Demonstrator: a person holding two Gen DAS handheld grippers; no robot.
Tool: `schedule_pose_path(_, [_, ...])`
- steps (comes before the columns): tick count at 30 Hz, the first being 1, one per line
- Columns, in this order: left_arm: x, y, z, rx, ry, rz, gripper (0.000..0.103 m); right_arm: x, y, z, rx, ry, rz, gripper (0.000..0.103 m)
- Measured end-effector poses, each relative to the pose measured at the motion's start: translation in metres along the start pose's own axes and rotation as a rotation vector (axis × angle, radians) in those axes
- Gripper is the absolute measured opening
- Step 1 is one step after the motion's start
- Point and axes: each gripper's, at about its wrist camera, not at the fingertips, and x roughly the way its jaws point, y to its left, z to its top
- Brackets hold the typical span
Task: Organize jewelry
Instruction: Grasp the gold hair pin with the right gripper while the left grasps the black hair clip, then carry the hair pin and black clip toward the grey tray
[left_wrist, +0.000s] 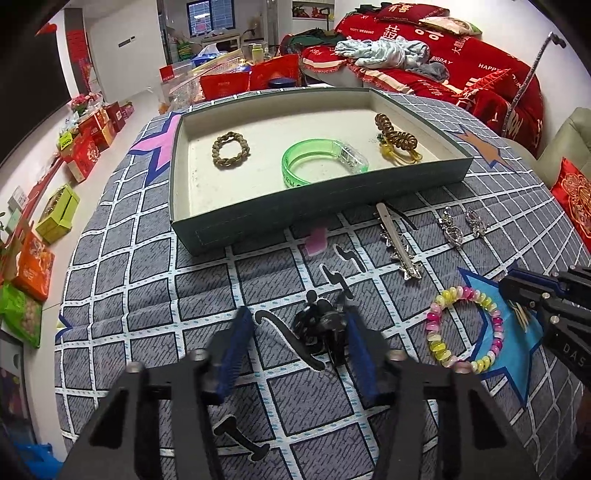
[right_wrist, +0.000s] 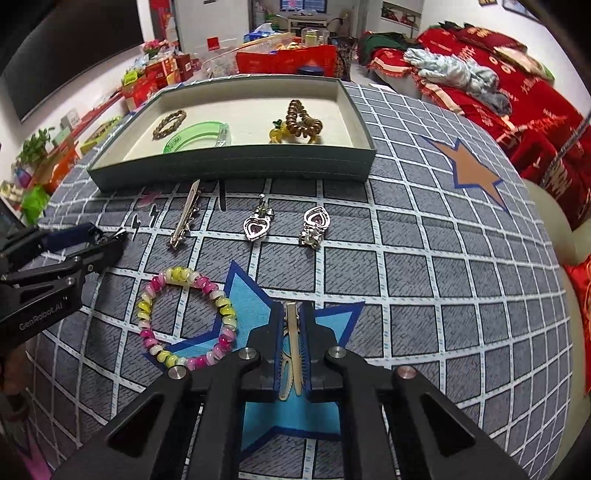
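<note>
A green tray (left_wrist: 369, 190) (right_wrist: 229, 171) holds a braided bracelet (left_wrist: 231, 149), a green bangle (left_wrist: 321, 162) and a gold coil with a yellow charm (left_wrist: 397, 138). My left gripper (left_wrist: 299, 321) is open around a black hair clip (left_wrist: 325, 328) on the cloth. My right gripper (right_wrist: 291, 314) is shut on a gold hair clip (right_wrist: 291, 339) just above the cloth; it also shows at the right of the left wrist view (left_wrist: 517, 295). A pink and yellow bead bracelet (right_wrist: 184, 317) (left_wrist: 465, 328), a silver barrette (right_wrist: 184, 221) (left_wrist: 397, 243) and two heart earrings (right_wrist: 258, 225) (right_wrist: 314, 225) lie loose.
The table has a grey checked cloth (right_wrist: 424, 277) with star patches. A red-covered sofa (right_wrist: 517, 92) stands at the right. Gift boxes (left_wrist: 40, 240) line the floor at the left. A small pink piece (left_wrist: 317, 240) lies by the tray's front wall.
</note>
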Motion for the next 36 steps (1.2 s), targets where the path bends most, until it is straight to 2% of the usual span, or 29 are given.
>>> schedule_pose_path(1, [-0.001,-0.001,0.0,0.003,-0.003,0.002,0.05,-0.001,-0.002,-0.001,0.014,-0.001,0.009,0.009])
schedule_pose_path(2, [-0.001,0.0,0.0,0.004,-0.004,0.001,0.046,-0.002,-0.005,-0.001,0.025,-0.001,0.014,0.009])
schedule_pose_path(8, [-0.004,0.006,-0.002,-0.022,-0.011,-0.038,0.043,-0.008,-0.014,-0.003,0.073,-0.016,0.034,0.009])
schedule_pose_path(15, [-0.01,0.015,-0.001,-0.063,0.0,-0.077,0.043,-0.022,-0.024,-0.003,0.134,-0.053,0.088,0.009])
schedule_pose_path(25, [-0.026,0.021,-0.001,-0.065,-0.026,-0.093,0.043,-0.034,-0.032,0.001,0.192,-0.081,0.136,0.009])
schedule_pose_path(36, [-0.042,0.032,0.018,-0.086,-0.076,-0.11,0.043,-0.044,-0.025,0.027,0.2,-0.119,0.193,0.009])
